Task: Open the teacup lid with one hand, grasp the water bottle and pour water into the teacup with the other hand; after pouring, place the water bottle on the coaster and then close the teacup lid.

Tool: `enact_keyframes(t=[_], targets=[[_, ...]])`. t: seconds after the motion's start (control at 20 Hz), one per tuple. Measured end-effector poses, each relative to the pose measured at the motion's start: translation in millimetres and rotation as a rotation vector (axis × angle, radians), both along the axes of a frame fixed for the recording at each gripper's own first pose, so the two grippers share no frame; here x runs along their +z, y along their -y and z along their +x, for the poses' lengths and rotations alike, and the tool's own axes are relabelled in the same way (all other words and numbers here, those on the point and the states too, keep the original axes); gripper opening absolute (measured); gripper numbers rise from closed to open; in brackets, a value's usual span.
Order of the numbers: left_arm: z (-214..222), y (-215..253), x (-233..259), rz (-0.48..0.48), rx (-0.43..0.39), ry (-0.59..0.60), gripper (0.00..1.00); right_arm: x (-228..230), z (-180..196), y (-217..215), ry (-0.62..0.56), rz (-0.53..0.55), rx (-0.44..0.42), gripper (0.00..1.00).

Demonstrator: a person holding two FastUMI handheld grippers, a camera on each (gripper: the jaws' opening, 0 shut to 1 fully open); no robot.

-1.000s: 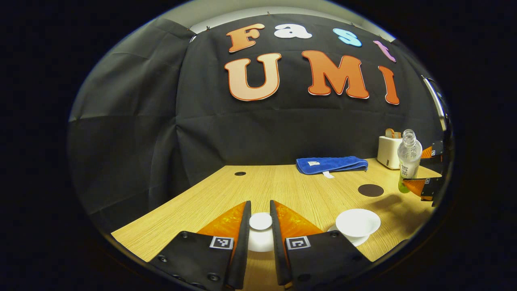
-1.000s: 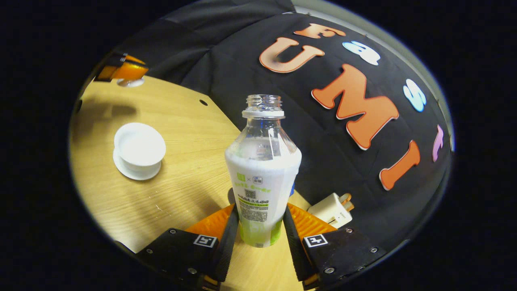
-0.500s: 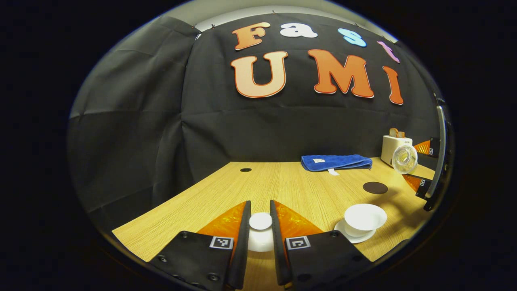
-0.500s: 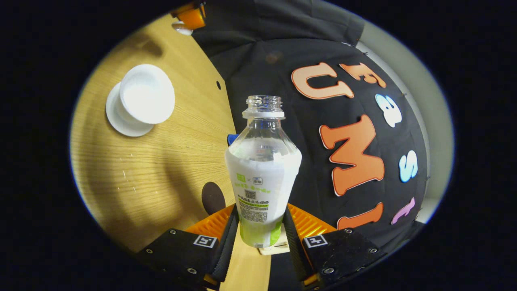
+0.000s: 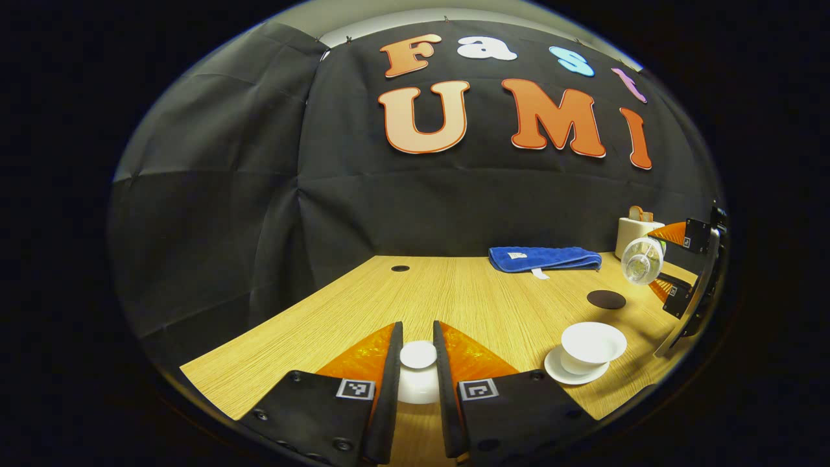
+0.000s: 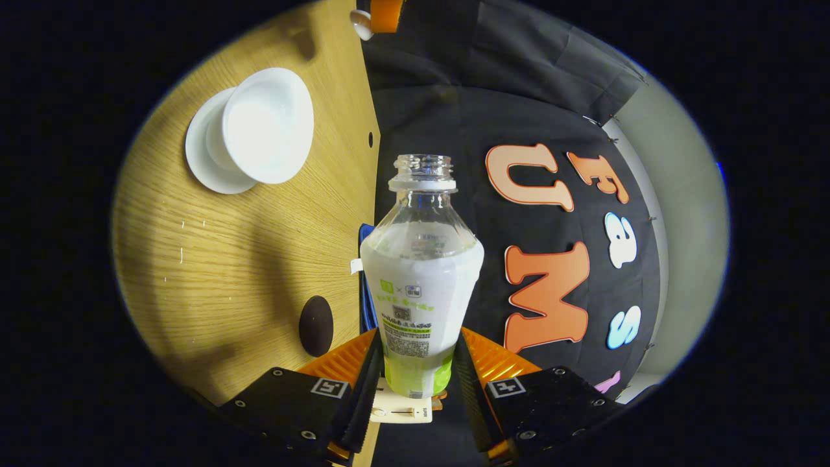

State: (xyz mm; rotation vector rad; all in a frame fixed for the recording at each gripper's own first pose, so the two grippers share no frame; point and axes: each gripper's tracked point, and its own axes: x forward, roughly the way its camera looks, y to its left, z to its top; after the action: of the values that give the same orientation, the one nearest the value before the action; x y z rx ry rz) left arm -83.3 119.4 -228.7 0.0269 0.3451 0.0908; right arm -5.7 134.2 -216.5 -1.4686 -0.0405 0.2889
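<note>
Your left gripper (image 5: 418, 383) has its jaws pinched on the knob of the teacup lid (image 5: 418, 355), holding it off to the left side of the tabletop (image 5: 454, 292); that keeps the lid well apart from the teacup (image 5: 591, 342) so nothing hangs over the open bowl while you pour; whether the lid's rim rests on the wood or floats just above it, I cannot tell from the left gripper view.

Your right gripper (image 6: 415, 383) has its jaws pressed on the lower, labelled body of the water bottle (image 6: 421, 285); gripping it low leaves the uncapped neck free and gives the mouth a long swing; in the left gripper view the bottle (image 5: 642, 261) is tipped over so its open mouth faces across the tabletop, raised above and behind the cup, with the right gripper (image 5: 674, 272) beside it at the edge of the view.

The teacup (image 6: 266, 126) sits on its saucer (image 6: 201, 162), uncovered and, as far as I can judge, not yet receiving water; no stream is visible; the mouth looks short of the bowl, so I'd bring it over the cup before tilting further.

The dark coaster (image 6: 316, 325) lies near the cup, between it and the blue towel (image 5: 545, 257); it is bare, ready for the bottle afterwards.
</note>
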Motion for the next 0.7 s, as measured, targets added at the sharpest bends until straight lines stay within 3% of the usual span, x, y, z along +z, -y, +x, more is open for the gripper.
enact_keyframes(t=[0.55, 0.7], targets=[[-1.9, -2.2, 0.6, -0.012, 0.004, 0.001, 0.33, 12.8, 6.6, -5.3, 0.148, -0.123, 0.101, 0.60], [-1.0, -3.4, 1.8, -0.010, 0.003, 0.004, 0.33, 21.7, 11.7, -10.4, 0.177, -0.129, 0.118, 0.63]])
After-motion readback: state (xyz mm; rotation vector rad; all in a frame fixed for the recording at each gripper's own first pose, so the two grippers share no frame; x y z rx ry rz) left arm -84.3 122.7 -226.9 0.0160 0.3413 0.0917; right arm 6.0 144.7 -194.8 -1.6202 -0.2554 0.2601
